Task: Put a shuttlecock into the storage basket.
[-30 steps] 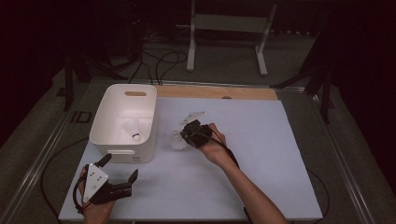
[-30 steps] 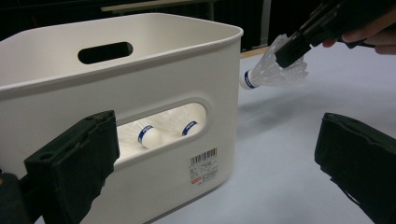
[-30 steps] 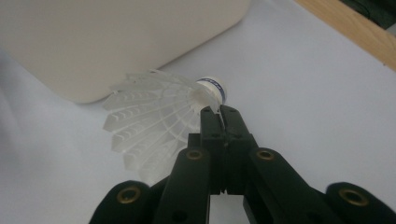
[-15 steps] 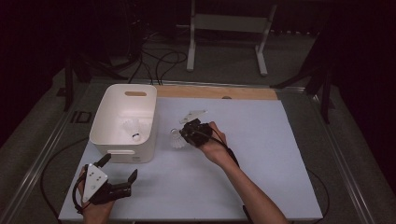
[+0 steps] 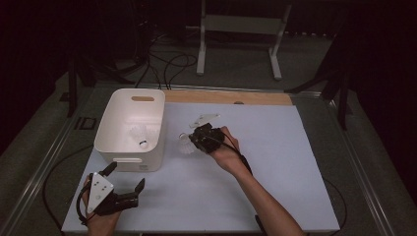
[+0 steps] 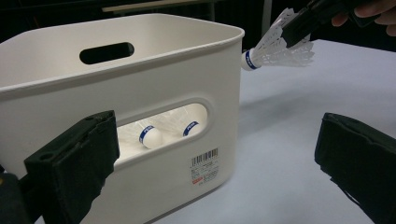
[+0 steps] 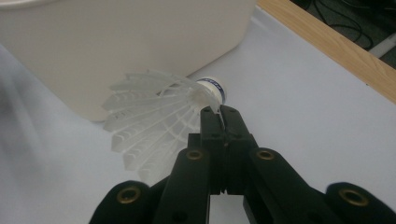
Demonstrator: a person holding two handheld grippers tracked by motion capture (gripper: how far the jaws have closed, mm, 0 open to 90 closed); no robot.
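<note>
Shuttlecock [image 7: 154,128]: white feather skirt, white cork with a blue band; the band carries lettering, too small to read. It hangs above the counter [image 5: 295,162], just left of centre in the high view, close beside the right wall of the white bin [image 5: 130,130] but outside it and not touching.

Right gripper [image 5: 195,140]: jaws pressed together, pinching a thin edge of the skirt just behind the cork. Shuttlecock extends ahead and to the left of the jaws in the right gripper view. Long axis roughly level: cork toward the bin in the left gripper view, skirt trailing back toward the hand.

Key relation: the bin rim lies left of the shuttlecock and about level with the cork. Judgement: the move in hand is a drop into the bin, which calls for a short lift and a carry leftward over the rim before release. The right hand is plainly the nearer one.

Bin contents: two more shuttlecocks [image 6: 152,136], seen through the handle slot, same blue bands; print illegible. Barcode sticker [image 6: 204,167] on the bin's near wall, small text unreadable.

Left gripper [image 5: 125,184]: lower left of the high view, low at the counter's near edge, jaws spread wide, nothing between them, pointing at the bin.
</note>
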